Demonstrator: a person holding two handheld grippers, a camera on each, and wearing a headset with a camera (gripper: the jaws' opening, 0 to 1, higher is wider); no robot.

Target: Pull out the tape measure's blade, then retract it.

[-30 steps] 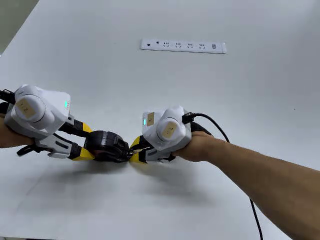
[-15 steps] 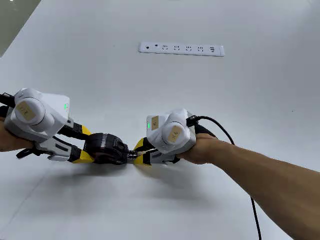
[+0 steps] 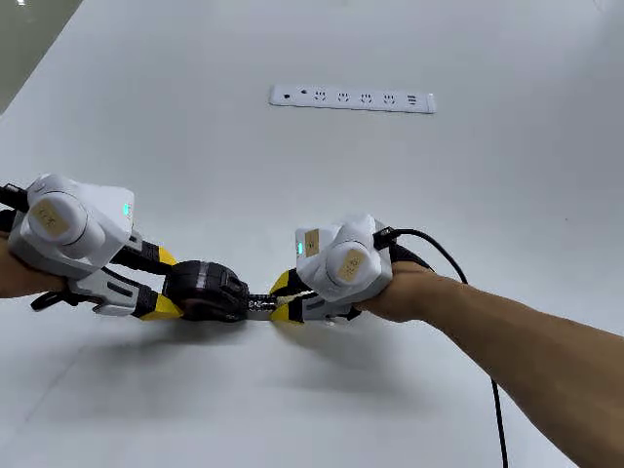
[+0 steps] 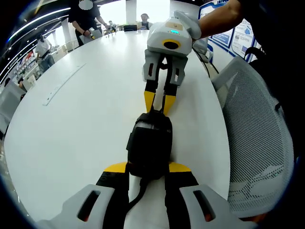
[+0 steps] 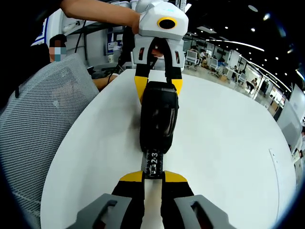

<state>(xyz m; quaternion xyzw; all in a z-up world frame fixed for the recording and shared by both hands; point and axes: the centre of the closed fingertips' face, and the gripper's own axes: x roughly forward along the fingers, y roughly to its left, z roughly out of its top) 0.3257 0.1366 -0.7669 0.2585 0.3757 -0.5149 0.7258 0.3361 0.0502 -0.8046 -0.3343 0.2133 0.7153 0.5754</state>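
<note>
The tape measure [image 3: 205, 291] sits low on the white table [image 3: 195, 146], clamped around its black case by the left hand-held gripper [image 3: 168, 280]. The right hand-held gripper [image 3: 281, 298] is pinched tight on the blade [image 3: 259, 305] just off the case's mouth. In the right gripper view you can read numbers on the blade [image 5: 153, 164] between its jaws.

There's loads of open table beyond the tape measure, all the way to the power strip [image 3: 352, 98] far behind it. The side the blade is coming out on is bare too. In the left gripper view the table edge curves past near the tape measure [image 4: 150, 150], with a mesh chair [image 4: 257, 133] just over it.

Versus a second ago, the right one was jammed against the case. Now it's eased away and a short stretch of blade shows.
</note>
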